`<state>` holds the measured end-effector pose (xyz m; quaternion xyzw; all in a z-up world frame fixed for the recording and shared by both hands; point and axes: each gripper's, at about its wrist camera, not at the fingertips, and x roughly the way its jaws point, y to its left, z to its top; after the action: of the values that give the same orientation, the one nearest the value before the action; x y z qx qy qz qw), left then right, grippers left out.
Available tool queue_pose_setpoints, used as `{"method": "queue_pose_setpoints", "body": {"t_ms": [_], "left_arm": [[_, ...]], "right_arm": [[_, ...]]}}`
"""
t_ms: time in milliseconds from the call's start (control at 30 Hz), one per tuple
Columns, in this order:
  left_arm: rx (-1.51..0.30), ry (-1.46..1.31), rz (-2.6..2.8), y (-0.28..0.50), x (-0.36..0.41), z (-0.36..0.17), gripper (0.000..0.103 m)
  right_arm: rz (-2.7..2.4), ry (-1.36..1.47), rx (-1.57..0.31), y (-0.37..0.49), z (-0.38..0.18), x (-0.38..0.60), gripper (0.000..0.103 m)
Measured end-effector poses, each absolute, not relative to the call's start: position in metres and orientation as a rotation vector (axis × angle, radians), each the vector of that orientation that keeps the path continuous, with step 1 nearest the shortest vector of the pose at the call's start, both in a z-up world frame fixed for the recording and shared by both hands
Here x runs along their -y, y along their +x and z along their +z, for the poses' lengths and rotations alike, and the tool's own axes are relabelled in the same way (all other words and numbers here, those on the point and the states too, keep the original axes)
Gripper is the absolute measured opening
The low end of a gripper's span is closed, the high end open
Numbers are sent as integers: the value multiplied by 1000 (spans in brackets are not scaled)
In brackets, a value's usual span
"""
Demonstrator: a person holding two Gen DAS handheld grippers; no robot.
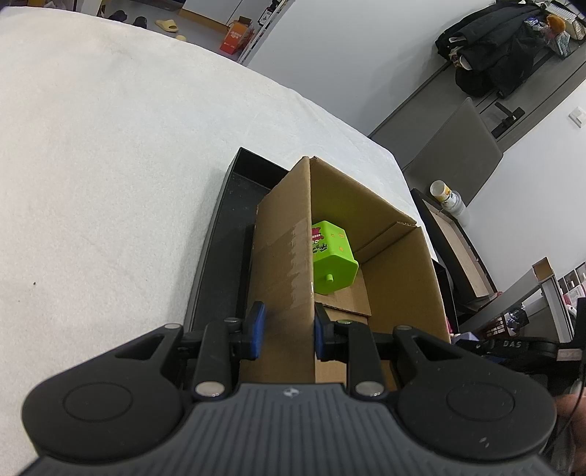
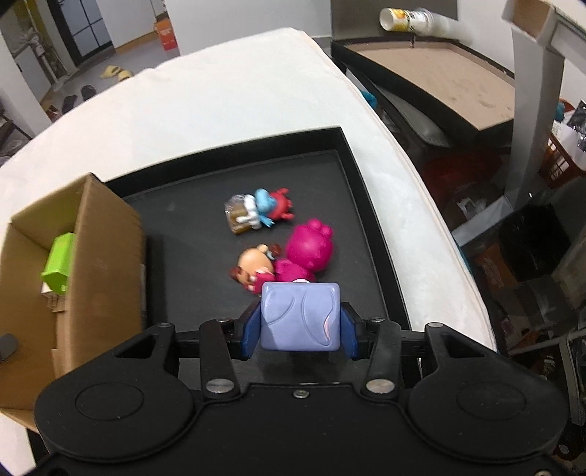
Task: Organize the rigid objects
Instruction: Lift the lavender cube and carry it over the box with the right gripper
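Note:
My left gripper (image 1: 287, 329) is shut on the near side wall of an open cardboard box (image 1: 395, 263), one blue pad on each face of it. A lime-green toy (image 1: 333, 261) lies inside the box. The box stands in a black tray (image 1: 227, 227). In the right wrist view my right gripper (image 2: 300, 322) is shut on a lavender block toy (image 2: 300, 315), held above the tray (image 2: 351, 175). Beneath it on the tray lie a magenta figure (image 2: 307, 249), a small tan-headed doll (image 2: 252, 265) and a blue-and-red figure (image 2: 263, 208). The box (image 2: 106, 234) with the green toy (image 2: 60, 261) is to the left.
The tray rests on a white cloth-covered table (image 1: 110, 146) whose right edge (image 2: 414, 190) drops to a cluttered floor. Beyond that edge stands a brown-topped side surface (image 2: 439, 80) with a tipped paper cup (image 2: 399, 18). A grey chair (image 1: 454, 153) and dark coats (image 1: 490, 55) are further off.

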<state>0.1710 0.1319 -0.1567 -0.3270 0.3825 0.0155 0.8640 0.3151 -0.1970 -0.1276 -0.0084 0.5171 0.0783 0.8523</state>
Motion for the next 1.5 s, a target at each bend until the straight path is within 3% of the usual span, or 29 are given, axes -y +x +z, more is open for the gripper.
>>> {"method": "queue_pose_setpoints", "body": {"t_ms": [967,1500], "left_arm": [[-802,-691,32,172,-132,-157,24],[-802,-695,28,172,-133,-155,24]], "right_arm": [[402,-127,-936,299,-59,108,43],[529,-194,-928,299,-70,53,43]]}}
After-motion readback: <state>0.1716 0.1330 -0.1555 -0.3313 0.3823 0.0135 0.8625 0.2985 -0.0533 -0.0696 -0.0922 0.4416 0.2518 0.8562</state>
